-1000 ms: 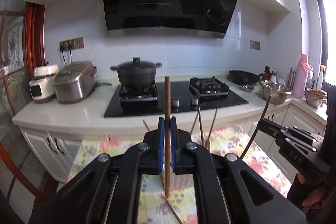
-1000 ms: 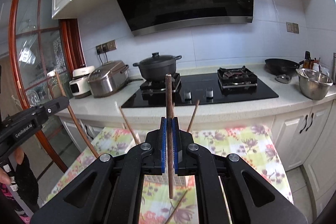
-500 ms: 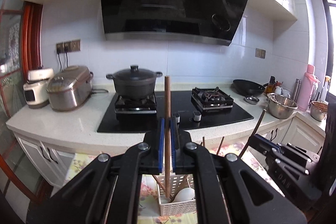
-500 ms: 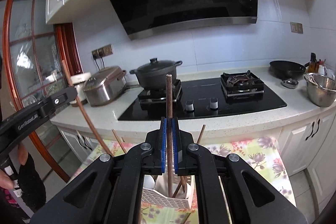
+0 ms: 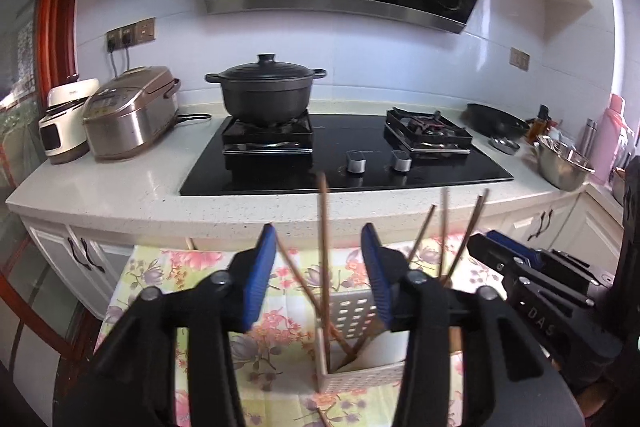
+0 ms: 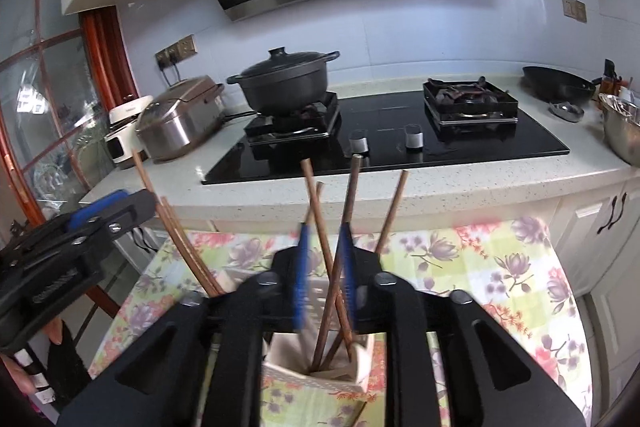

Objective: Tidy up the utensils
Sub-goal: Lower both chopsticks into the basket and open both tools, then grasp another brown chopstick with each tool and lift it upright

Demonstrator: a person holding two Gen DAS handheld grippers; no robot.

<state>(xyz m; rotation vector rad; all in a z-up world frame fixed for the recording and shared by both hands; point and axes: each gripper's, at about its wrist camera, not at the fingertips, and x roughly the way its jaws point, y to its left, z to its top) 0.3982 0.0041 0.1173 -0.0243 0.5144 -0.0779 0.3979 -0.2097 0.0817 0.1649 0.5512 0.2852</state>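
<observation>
While both chopsticks (image 5: 323, 251) stand in the white holder (image 5: 352, 311) on the floral-cloth counter (image 5: 192, 263), left tongs (image 5: 320, 279) and right tongs (image 6: 325, 279), both parted and empty, should lift straight up, avoiding the leaning sticks.

Bright daylight, fisheye-warped edges, motion-blurred foreground.

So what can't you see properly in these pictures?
- Bottom of the white utensil holder: in the left wrist view the left gripper covers its sides.
- Chopstick tips inside the holder: hidden by its wall in the right wrist view.
- Right gripper pads: blurred by motion.
- Inside the black pot: its lid hides it.
- Rice cooker buttons: too small to read.
</observation>
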